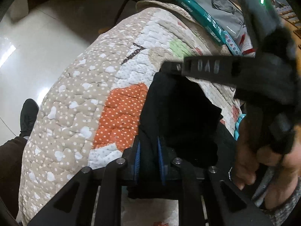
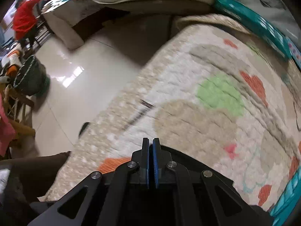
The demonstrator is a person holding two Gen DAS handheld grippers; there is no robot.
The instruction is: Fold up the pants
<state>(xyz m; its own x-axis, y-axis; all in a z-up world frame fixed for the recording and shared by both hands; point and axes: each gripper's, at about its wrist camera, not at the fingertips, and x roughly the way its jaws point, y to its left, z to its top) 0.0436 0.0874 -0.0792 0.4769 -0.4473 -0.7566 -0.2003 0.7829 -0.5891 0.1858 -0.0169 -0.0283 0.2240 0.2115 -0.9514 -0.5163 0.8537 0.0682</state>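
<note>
Between the left gripper's (image 1: 148, 160) blue pads (image 1: 137, 160) sits a fold of the black pants (image 1: 175, 116), pinched so that only the thickness of the cloth keeps the fingers apart. Beyond the fingertips the pants rise in a dark bunch over the quilt (image 1: 79, 98), whose orange patch lies just left of the fingers. Ahead and to the right of that bunch, the right gripper's black frame crosses the left wrist view, with the person's hand (image 1: 250, 150) wrapped round its handle. Far left of the fingers, a dark shoe (image 1: 28, 116) stands on the pale floor (image 1: 37, 47).

Seen from the right wrist, the right gripper (image 2: 150, 146) has its fingers drawn all but together, pad against pad; black cloth lies just beneath and behind them, yet whether any of it is caught between the pads I cannot tell. Past those fingertips spreads the blurred quilt with a green spot (image 2: 220, 94), and a teal box (image 2: 263, 28) lies at its far edge.
</note>
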